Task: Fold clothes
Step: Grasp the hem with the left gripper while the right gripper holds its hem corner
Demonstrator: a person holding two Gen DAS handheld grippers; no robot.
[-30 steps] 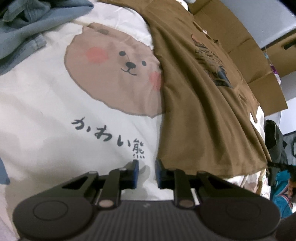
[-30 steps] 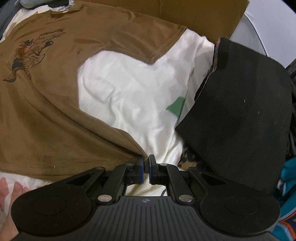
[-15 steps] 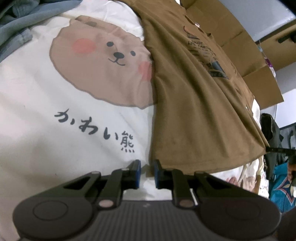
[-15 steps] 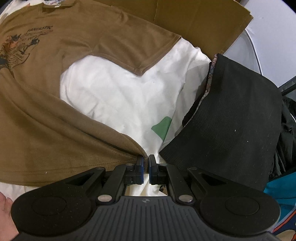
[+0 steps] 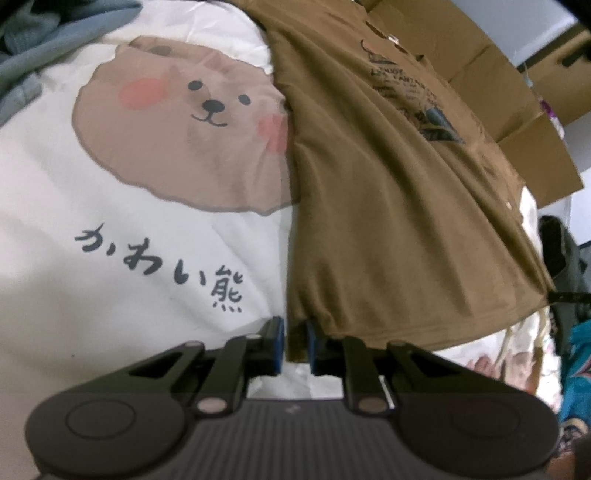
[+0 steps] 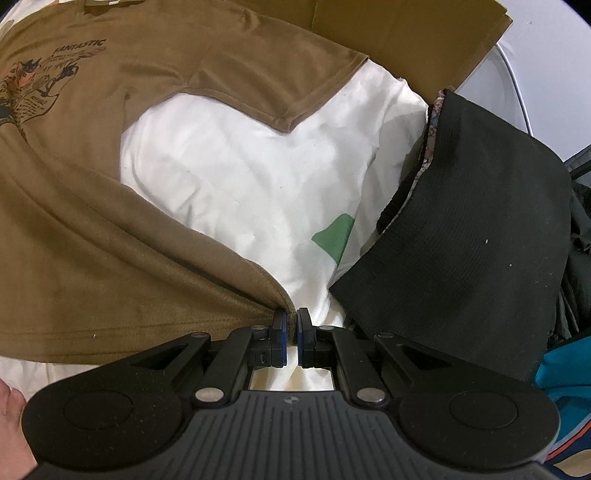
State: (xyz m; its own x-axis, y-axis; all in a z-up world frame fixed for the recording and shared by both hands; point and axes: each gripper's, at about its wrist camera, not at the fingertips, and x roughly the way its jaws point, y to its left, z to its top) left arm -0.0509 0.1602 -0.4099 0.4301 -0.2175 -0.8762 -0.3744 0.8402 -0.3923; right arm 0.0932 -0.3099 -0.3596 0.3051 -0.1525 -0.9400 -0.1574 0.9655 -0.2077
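1. So, left gripper [image 5: 294, 345] had its jaws pinched on the bottom hem corner of the brown tee [image 5: 388, 206], cloth bunched up btw the blue pads.
2. Right gripper [image 6: 291, 334] same deal: jaws nearly together w/ the other hem corner clamped btw them, fabric pulled taut toward it.
3. Both bottom corners held at once, prob so the hem could be lifted and carried evenly w/o the tee twisting. That's my guess tho.
4. Tee itself was spread print side up on a white bear-print sheet [image 5: 129, 258], chest graphic [image 6: 37, 81] showing, one short sleeve [image 6: 295, 92] lying flat and out to the side.
5. Body looked unfolded, so imo it fit a lengthwise fold getting going, or just a straighten-out before one. Couldn't tell which.
6. Further out: a folded black garment [image 6: 480, 240] just beside the right gripper, prob parked clear of the work area, blue denim [image 5: 44, 48] bunched at the far left, cardboard [image 6: 406, 33] behind the tee.
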